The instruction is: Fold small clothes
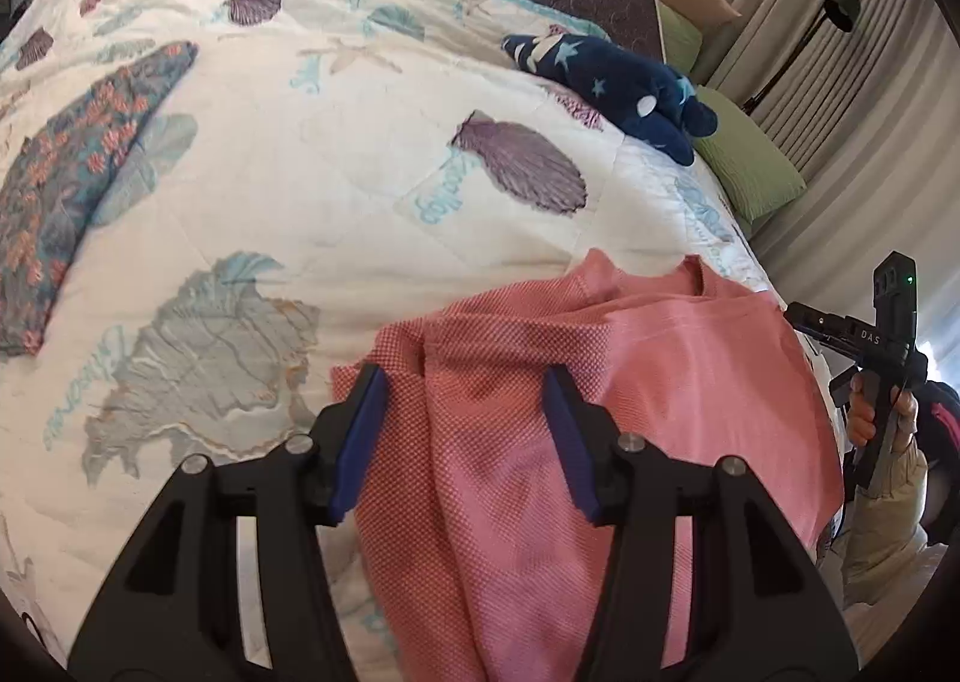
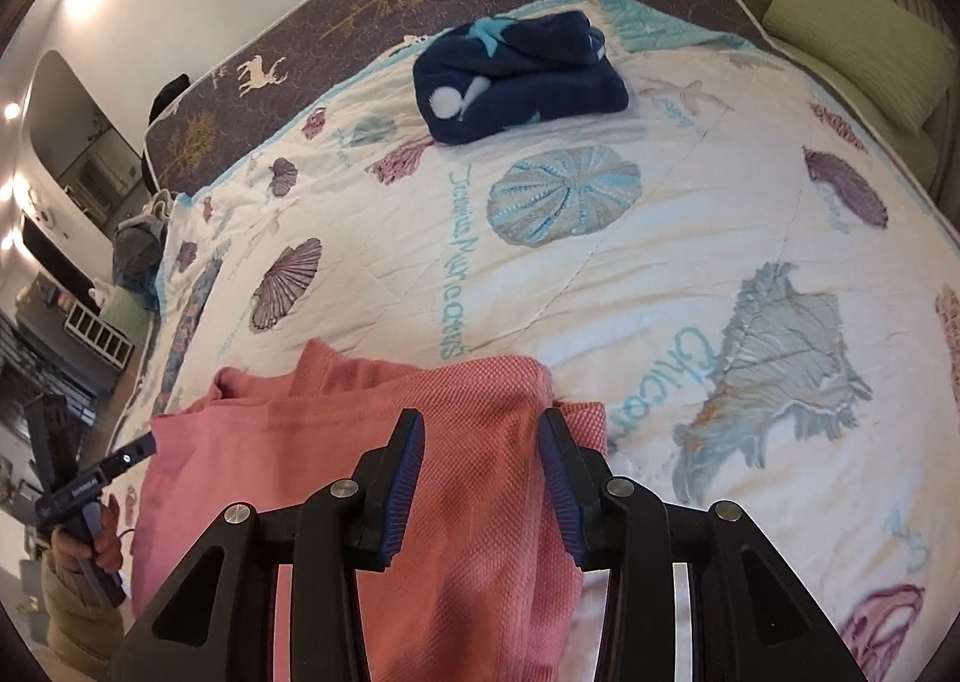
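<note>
A pink knit top (image 1: pixel 600 412) lies on the shell-print quilt (image 1: pixel 336 172) at the bed's near edge, partly folded, neckline toward the far side. My left gripper (image 1: pixel 465 436) is open, its blue pads either side of a raised fold of the top's left part. In the right wrist view the same pink top (image 2: pixel 336 442) lies below my right gripper (image 2: pixel 480 478), which is open with its pads straddling the top's right edge. Whether the pads touch the cloth is unclear.
A folded navy star-print garment (image 1: pixel 606 76) sits far on the quilt, also in the right wrist view (image 2: pixel 516 76). A floral blue-and-coral garment (image 1: pixel 66 184) lies flat at the left. Green pillows (image 1: pixel 744 160) and a floor lamp (image 1: pixel 834 16) stand at the bed's right.
</note>
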A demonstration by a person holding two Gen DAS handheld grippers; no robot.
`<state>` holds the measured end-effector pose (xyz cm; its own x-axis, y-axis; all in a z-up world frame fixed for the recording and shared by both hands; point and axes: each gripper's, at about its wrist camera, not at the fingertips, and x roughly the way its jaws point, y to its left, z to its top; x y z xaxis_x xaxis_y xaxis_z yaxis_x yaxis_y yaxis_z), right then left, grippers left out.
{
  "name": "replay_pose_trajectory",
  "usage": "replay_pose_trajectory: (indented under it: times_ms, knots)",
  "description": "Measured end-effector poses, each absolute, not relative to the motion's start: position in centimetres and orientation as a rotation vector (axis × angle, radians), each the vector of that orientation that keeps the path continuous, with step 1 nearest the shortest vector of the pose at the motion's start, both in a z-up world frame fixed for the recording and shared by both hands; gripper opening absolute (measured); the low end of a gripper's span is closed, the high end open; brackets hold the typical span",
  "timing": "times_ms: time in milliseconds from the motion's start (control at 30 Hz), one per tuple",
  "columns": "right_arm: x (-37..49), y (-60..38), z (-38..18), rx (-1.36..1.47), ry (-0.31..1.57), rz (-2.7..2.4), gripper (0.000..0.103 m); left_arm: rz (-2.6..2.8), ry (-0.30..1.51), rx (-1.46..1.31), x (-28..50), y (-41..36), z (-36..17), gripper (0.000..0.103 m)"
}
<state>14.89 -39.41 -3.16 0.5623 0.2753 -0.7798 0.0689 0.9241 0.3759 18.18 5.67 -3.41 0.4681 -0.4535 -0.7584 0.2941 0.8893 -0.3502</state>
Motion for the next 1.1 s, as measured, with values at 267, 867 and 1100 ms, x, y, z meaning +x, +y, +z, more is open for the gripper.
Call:
replay_pose_trajectory:
  times_ms: [267,867,1100]
  knots:
    - [15.3,-40.3,-4.2,0.456,0.981,0.159,0.038,-0.479,0.99,-0.189,18.7,5.4,-3.9,0.014]
    - [14.4,-42.5,-4.1,0.462,0.905,0.078,0.007,-0.397,0.868,-0.217,17.3,7.7,-2.3,0.025]
    - [10.4,-40.1,-0.5,0.431,0.839,0.203,0.01,-0.432,0.8,-0.145,15.3,6.0,-0.7,0.047]
